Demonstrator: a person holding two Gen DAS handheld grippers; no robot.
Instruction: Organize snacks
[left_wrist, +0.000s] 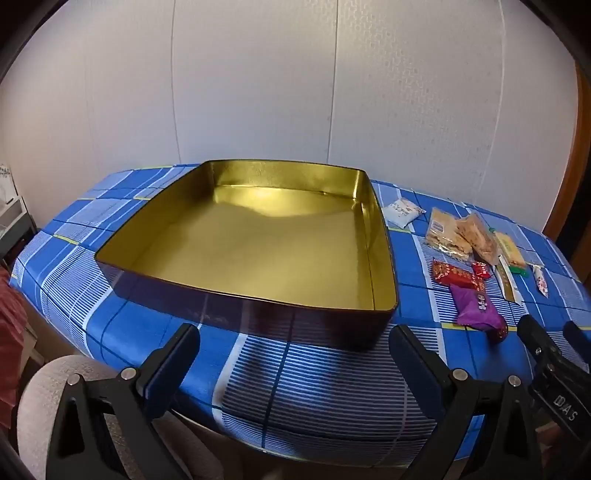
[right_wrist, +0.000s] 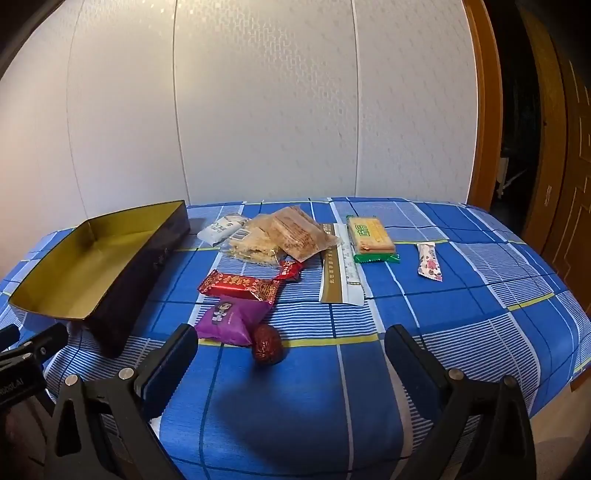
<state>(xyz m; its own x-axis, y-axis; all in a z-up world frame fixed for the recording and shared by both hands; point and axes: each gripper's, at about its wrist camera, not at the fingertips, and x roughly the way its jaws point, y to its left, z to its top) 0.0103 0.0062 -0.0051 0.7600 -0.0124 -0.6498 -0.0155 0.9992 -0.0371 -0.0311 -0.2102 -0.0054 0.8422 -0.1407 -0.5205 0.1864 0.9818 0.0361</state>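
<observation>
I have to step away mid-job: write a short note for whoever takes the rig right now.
Left gripper: jaws open, empty, in front of the tin.
Right gripper: jaws open, empty, facing the snacks.
Tin's gold interior holds nothing.
Snacks all lie on the blue cloth right of the tin; nearest are the red date and purple packet.
Done: nothing packed.
Left: move every snack into the tin.

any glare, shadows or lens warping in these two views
Left wrist view: bright glare on the gold floor of the tin, its near wall dark and mirroring the cloth; wall seams and table edge bow from the fisheye. Right wrist view: a soft dark shadow on the tablecloth between the open right gripper fingers, and the door frame curves strongly; corners are vignetted black.
</observation>
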